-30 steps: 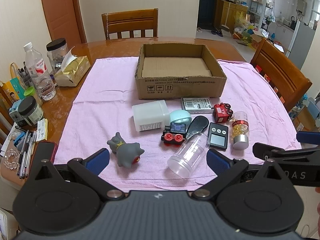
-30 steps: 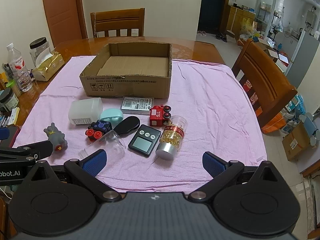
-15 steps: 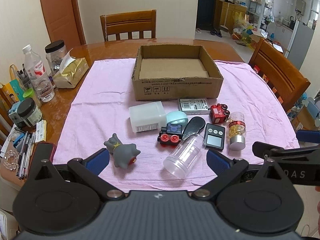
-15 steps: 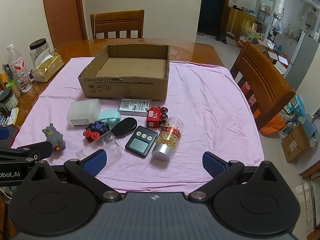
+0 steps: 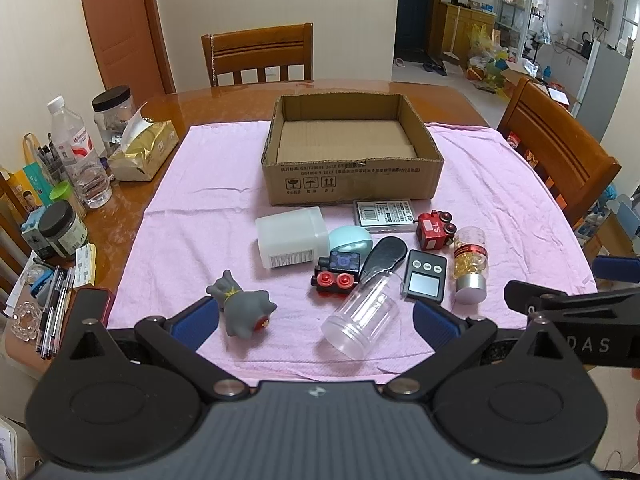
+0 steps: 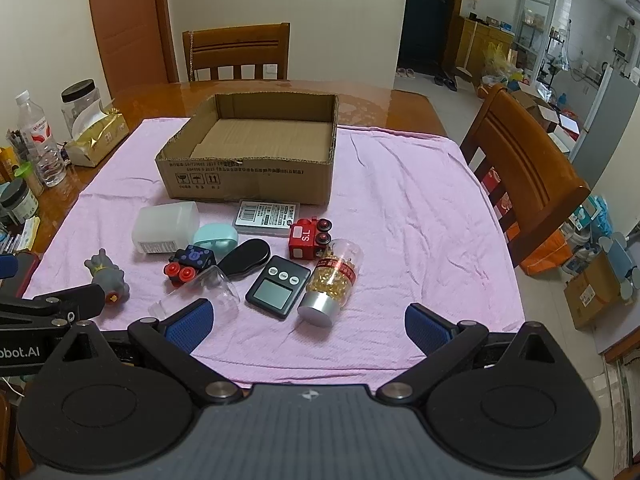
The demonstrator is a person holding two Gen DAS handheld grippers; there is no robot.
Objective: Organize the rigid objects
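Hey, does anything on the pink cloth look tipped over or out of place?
Yes. The clear jar and the capsule bottle both lie on their sides, and the cardboard box holds nothing. No spill shows.

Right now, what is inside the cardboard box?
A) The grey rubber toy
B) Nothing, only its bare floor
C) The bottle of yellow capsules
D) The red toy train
B: the cardboard box shows only its bare floor; every loose object lies on the pink cloth in front of it.
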